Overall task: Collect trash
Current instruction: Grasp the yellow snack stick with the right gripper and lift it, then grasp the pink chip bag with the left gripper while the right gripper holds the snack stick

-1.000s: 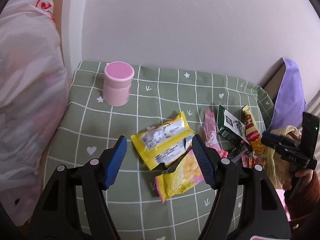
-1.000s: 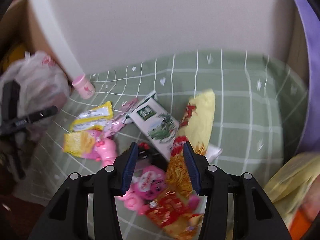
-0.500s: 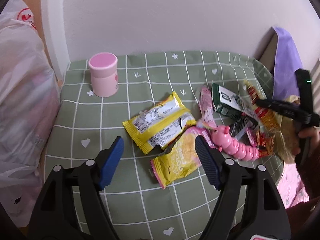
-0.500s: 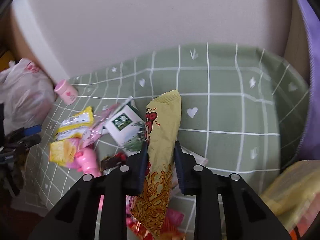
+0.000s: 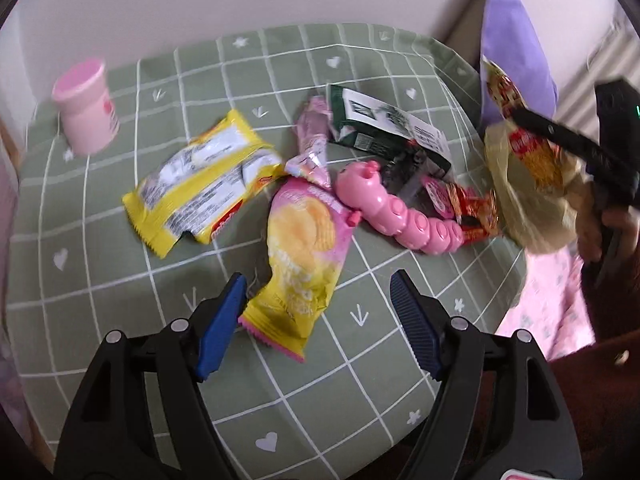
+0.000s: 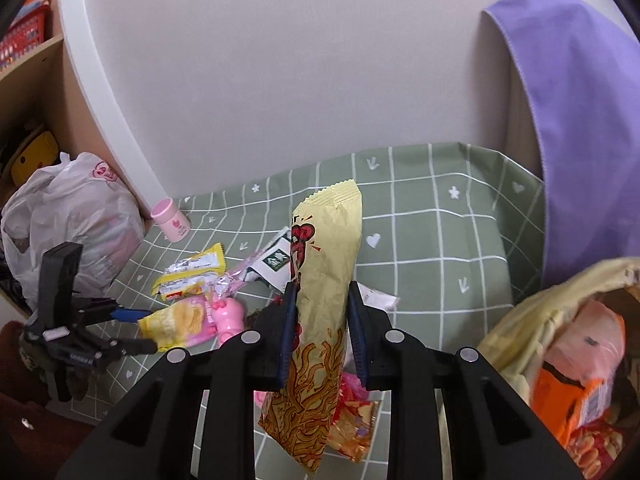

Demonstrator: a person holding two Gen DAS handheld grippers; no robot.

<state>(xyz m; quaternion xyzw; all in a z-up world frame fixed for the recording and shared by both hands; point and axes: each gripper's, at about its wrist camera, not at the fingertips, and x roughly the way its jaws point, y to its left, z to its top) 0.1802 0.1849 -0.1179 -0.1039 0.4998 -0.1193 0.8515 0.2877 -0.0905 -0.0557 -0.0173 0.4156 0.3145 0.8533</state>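
My right gripper (image 6: 322,308) is shut on a tall yellow snack packet (image 6: 328,248) with red and brown print, held upright above the green checked cloth (image 6: 432,240). In the left wrist view that packet (image 5: 532,152) hangs by a pale yellow bag (image 5: 532,216) at the right. My left gripper (image 5: 318,292) is open, low over the cloth, its blue pads either side of the near end of a yellow-and-pink chip packet (image 5: 304,256), not pressing it. A yellow wrapper (image 5: 200,188), a pink wrapper (image 5: 314,140), a green-and-white packet (image 5: 384,124) and a red wrapper (image 5: 472,208) lie around it.
A pink caterpillar toy (image 5: 400,216) lies among the wrappers and a pink cup (image 5: 86,116) stands at the back left. The yellow bag (image 6: 532,320) holds orange and pink packets. A white plastic bag (image 6: 68,220) sits off the left edge; purple fabric (image 6: 580,120) hangs at right.
My right gripper closed on the yellow packet and lifted it out of the pile. My left gripper came forward and down, rolling, until the chip packet's end lay between its fingers.
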